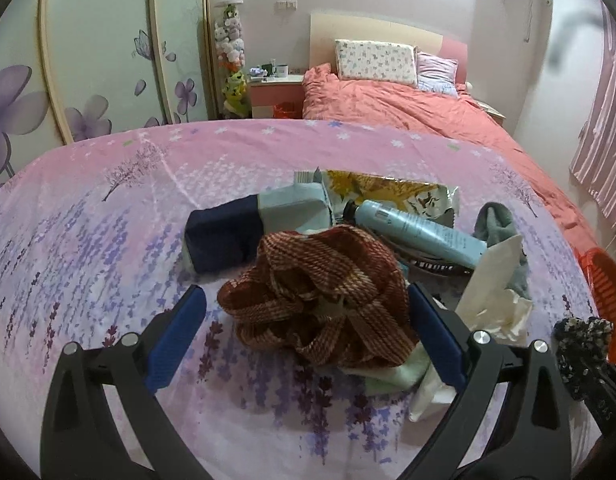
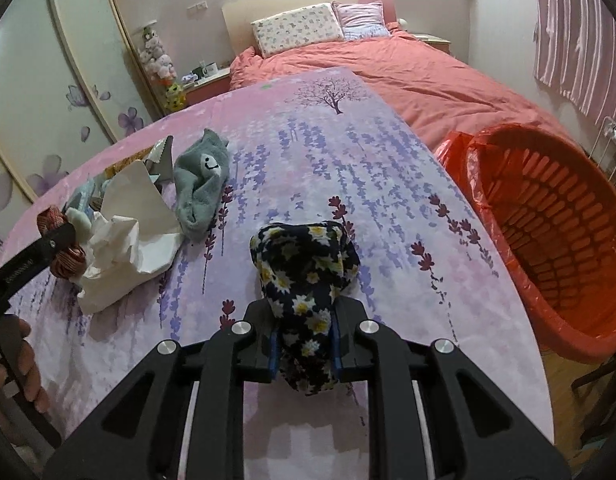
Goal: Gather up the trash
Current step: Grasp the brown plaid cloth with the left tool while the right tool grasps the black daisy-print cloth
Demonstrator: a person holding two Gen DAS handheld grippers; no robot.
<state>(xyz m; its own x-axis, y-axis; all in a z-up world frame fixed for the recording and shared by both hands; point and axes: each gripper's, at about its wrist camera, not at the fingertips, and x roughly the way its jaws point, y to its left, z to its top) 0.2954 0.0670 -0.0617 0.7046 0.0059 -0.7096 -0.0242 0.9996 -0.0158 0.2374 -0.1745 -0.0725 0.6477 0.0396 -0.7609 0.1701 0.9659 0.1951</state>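
My left gripper (image 1: 305, 292) is open, its blue pads on either side of a crumpled red-brown plaid cloth (image 1: 319, 292) lying on the lavender-print tablecloth (image 1: 108, 240). Behind the cloth are a light blue tube (image 1: 419, 232), a yellow snack wrapper (image 1: 387, 190) and a navy-and-grey bundle (image 1: 236, 228). Crumpled white paper (image 1: 495, 296) (image 2: 124, 240) sits to the right of the cloth. My right gripper (image 2: 304, 344) is shut on a dark cloth with a daisy print (image 2: 308, 272), which hangs just above the table. A grey sock with a face (image 2: 202, 176) lies beyond the paper.
A red plastic basket lined with a red bag (image 2: 547, 220) stands off the table's right edge. A bed with a coral cover (image 2: 407, 64) lies behind the table, wardrobe doors (image 1: 100, 48) to the left. A hand (image 2: 26, 364) holds the left gripper's handle.
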